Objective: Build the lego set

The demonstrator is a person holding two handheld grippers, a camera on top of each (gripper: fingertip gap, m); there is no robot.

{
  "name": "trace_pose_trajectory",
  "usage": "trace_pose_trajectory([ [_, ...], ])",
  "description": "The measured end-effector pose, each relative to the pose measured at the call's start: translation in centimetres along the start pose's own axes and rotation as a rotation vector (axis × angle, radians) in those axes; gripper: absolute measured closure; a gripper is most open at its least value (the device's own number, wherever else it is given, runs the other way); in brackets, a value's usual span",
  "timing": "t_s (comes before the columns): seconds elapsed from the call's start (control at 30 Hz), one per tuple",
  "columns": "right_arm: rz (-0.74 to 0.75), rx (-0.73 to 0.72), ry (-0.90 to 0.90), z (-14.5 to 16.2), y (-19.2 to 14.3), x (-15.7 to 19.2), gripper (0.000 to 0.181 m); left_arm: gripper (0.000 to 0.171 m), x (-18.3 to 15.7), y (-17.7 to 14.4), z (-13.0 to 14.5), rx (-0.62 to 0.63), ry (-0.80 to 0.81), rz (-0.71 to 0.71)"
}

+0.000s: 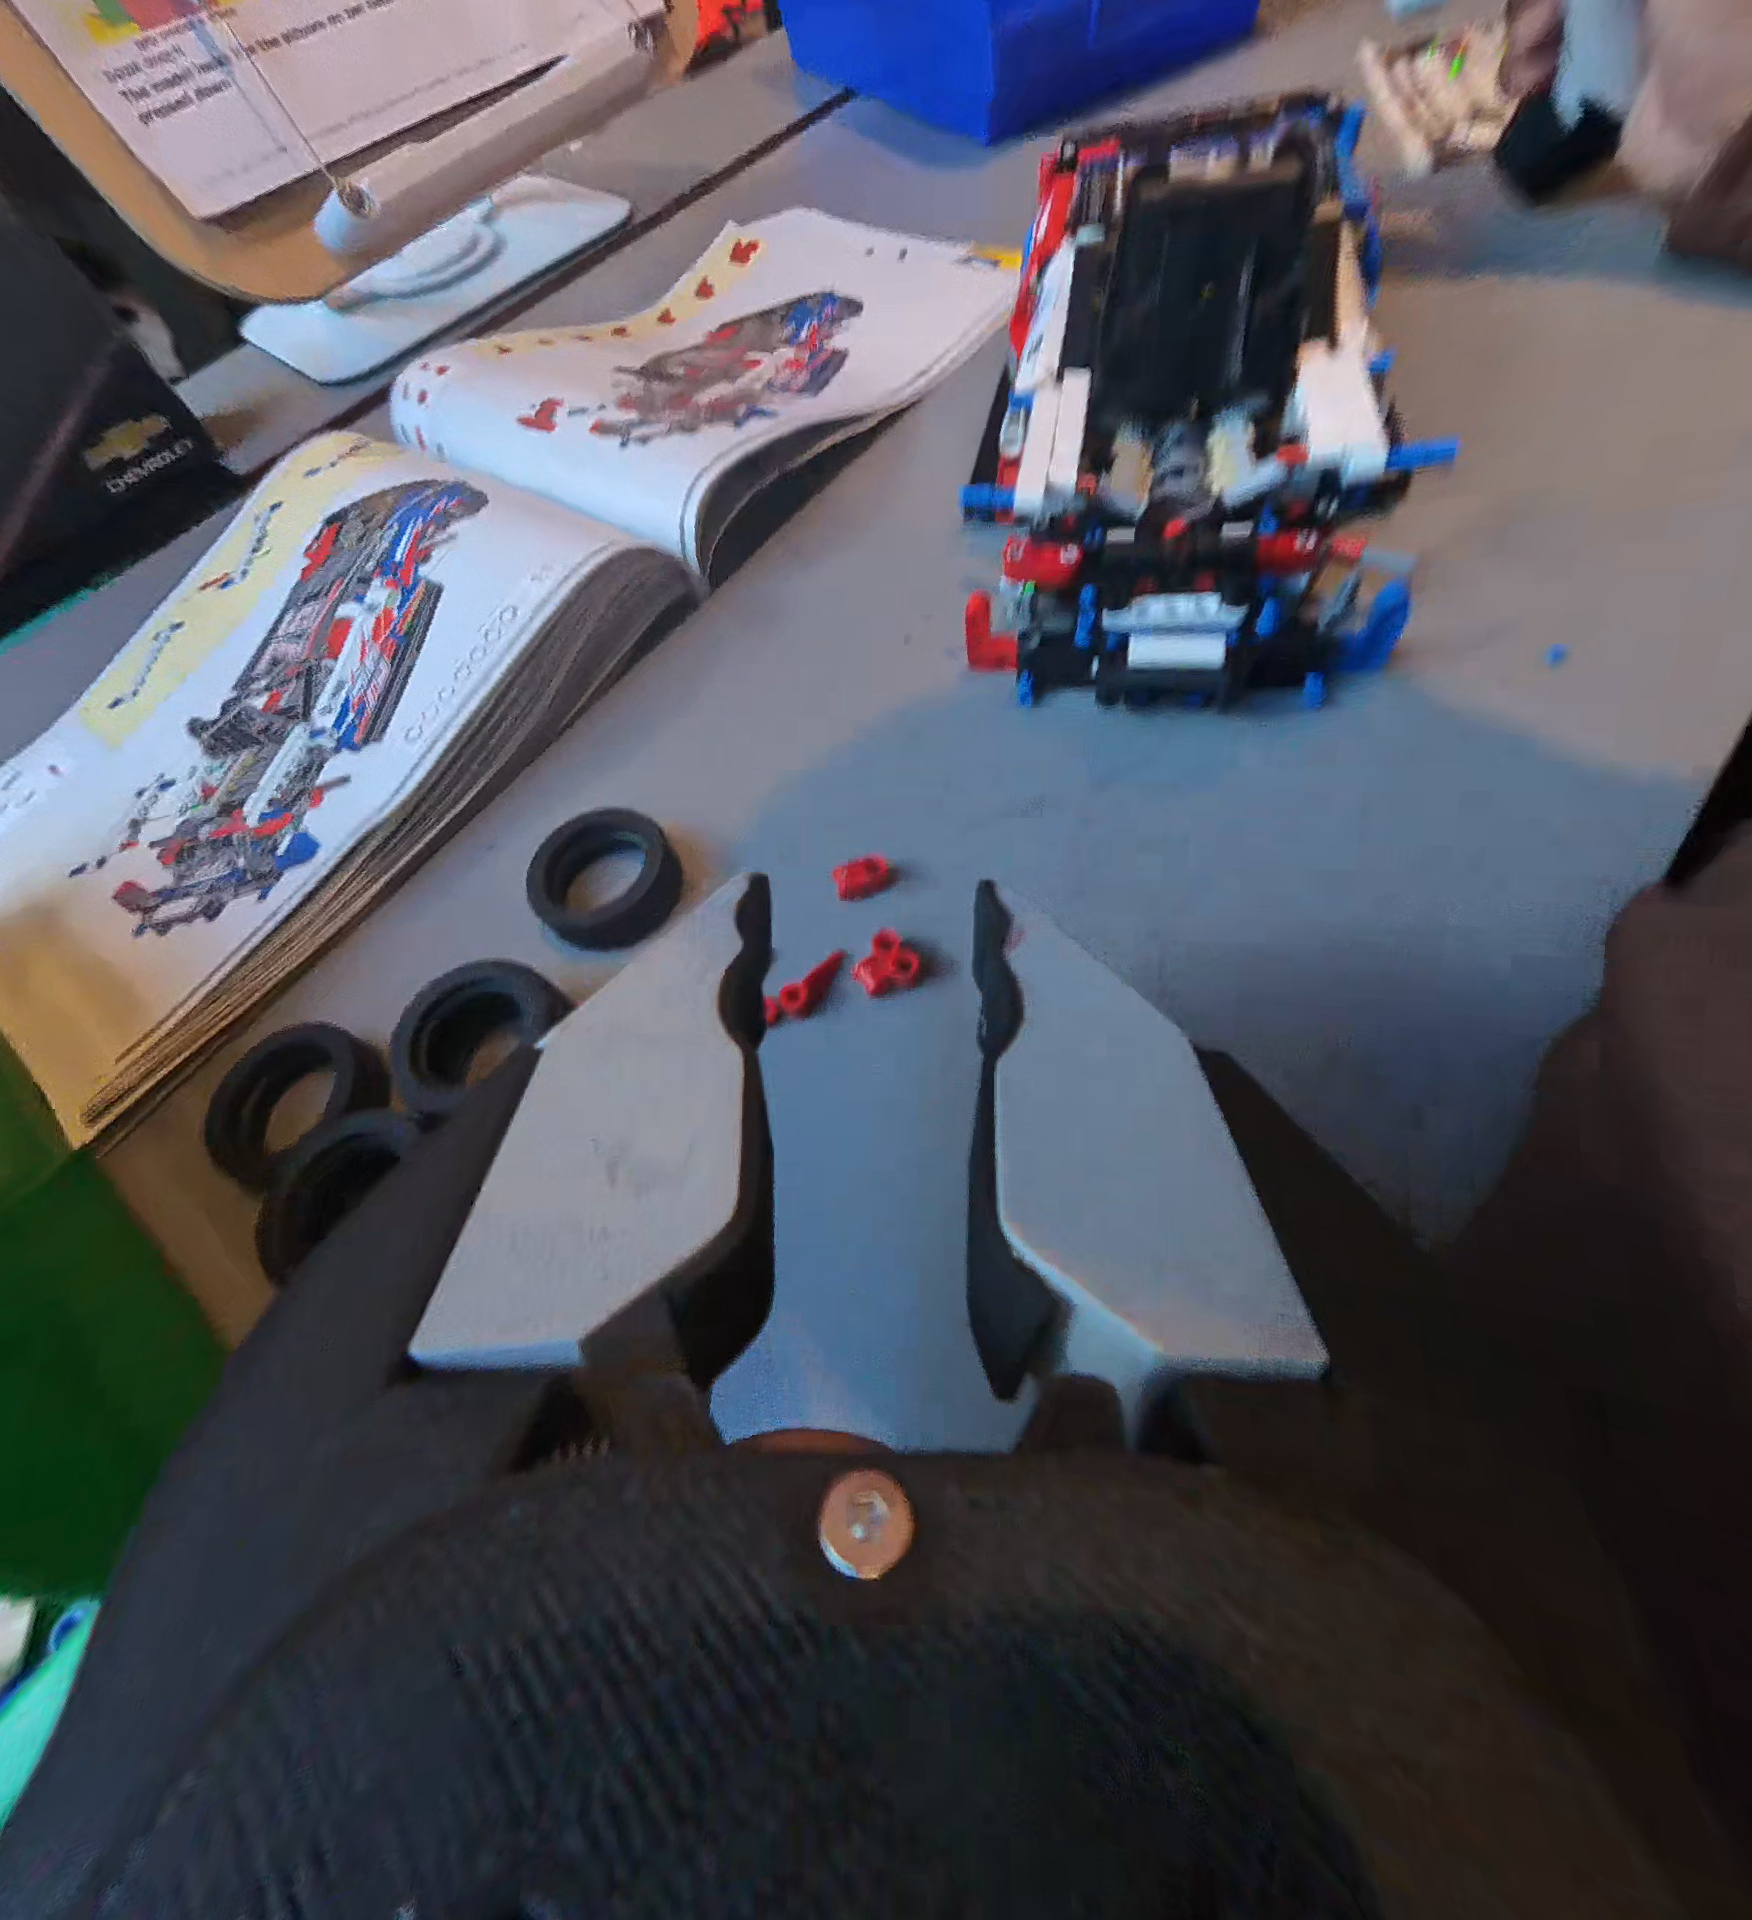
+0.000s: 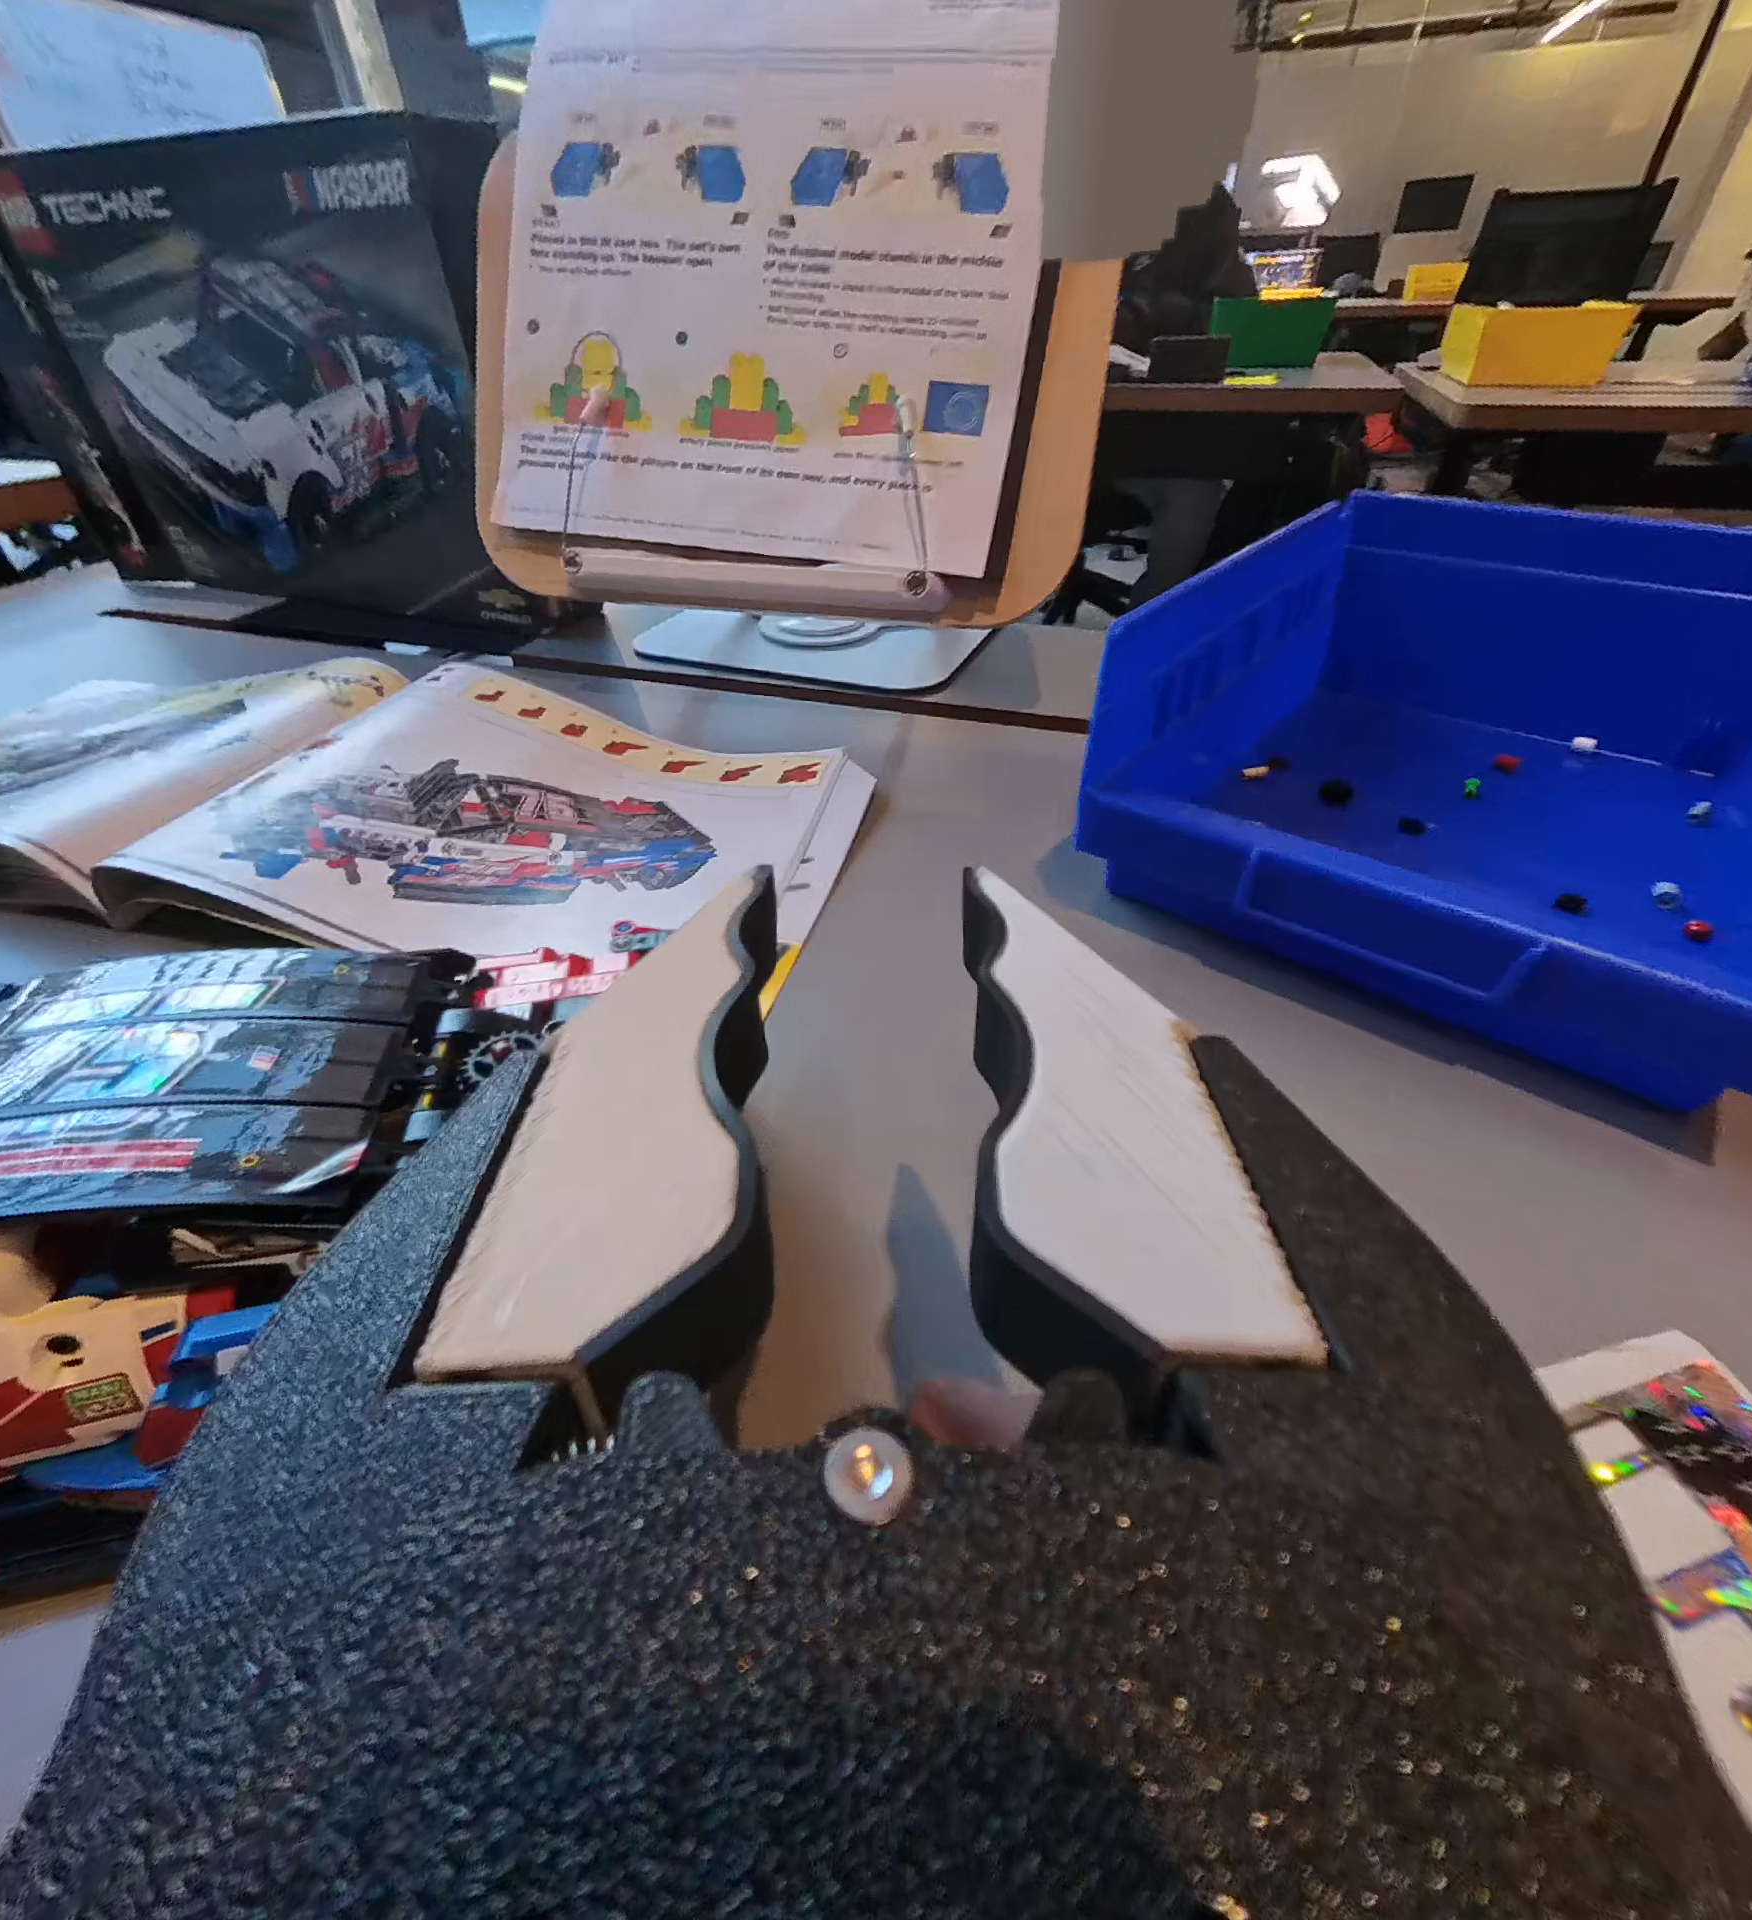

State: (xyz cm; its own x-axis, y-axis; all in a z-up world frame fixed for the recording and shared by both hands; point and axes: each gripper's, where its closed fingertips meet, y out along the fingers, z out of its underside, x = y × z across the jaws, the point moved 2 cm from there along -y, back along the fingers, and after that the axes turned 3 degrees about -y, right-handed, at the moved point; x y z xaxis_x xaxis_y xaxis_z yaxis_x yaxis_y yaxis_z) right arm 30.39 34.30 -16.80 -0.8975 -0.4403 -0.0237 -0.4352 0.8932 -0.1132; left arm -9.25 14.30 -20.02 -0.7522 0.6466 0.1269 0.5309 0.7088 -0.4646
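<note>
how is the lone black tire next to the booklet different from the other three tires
The lone tire lies apart, farther along the booklet's edge and nearest the red pieces. The three tires are bunched together, touching or overlapping, closer to the camera. The lone tire shows whole, while the left gripper hides part of the cluster. All four are black, off the model, and lie on the table.

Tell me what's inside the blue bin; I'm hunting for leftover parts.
The blue bin holds only a few scattered tiny pieces in black, red, green, white and grey. Its front wall hides the nearest strip of floor.
</note>
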Motion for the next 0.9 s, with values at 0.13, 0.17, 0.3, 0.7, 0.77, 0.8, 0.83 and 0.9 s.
trace_pose_trajectory([
  [0.13, -0.059, 0.042, -0.009, 0.7, 0.7, 1.2, 0.145, 0.131, -0.3, 1.0, 2.9, 0.107, -0.063, 0.037],
  [0.17, -0.064, 0.035, -0.019, 0.6, 0.6, 1.4, 0.146, 0.131, -0.2, 1.1, 3.0, 0.118, -0.073, 0.039],
  [0.3, -0.045, -0.021, 0.018, -1.0, -0.4, 2.4, 0.147, 0.136, 2.2, 1.0, 4.1, 0.17, -0.09, -0.063],
  [0.7, -0.514, 0.073, -0.033, -5.7, -5.2, 29.2, 0.162, 0.143, 4.1, 1.9, 3.9, 0.248, -0.07, 0.057],
  [0.77, -0.582, 0.207, -0.081, -3.2, -4.6, 33.6, 0.163, 0.142, 4.1, 1.7, 4.8, 0.271, -0.042, 0.057],
  [0.8, -0.607, 0.273, -0.13, -1.7, -4.3, 35.4, 0.164, 0.143, 4.3, 1.6, 5.3, 0.288, -0.033, 0.047],
  [0.83, -0.608, 0.338, -0.186, -0.2, -3.8, 36.6, 0.168, 0.143, 4.7, 1.5, 5.7, 0.302, -0.025, 0.022],
  [0.9, -0.615, 0.424, -0.242, 1.9, -2.9, 38.6, 0.17, 0.146, 4.9, 1.4, 5.8, 0.292, -0.009, 0.007],
])
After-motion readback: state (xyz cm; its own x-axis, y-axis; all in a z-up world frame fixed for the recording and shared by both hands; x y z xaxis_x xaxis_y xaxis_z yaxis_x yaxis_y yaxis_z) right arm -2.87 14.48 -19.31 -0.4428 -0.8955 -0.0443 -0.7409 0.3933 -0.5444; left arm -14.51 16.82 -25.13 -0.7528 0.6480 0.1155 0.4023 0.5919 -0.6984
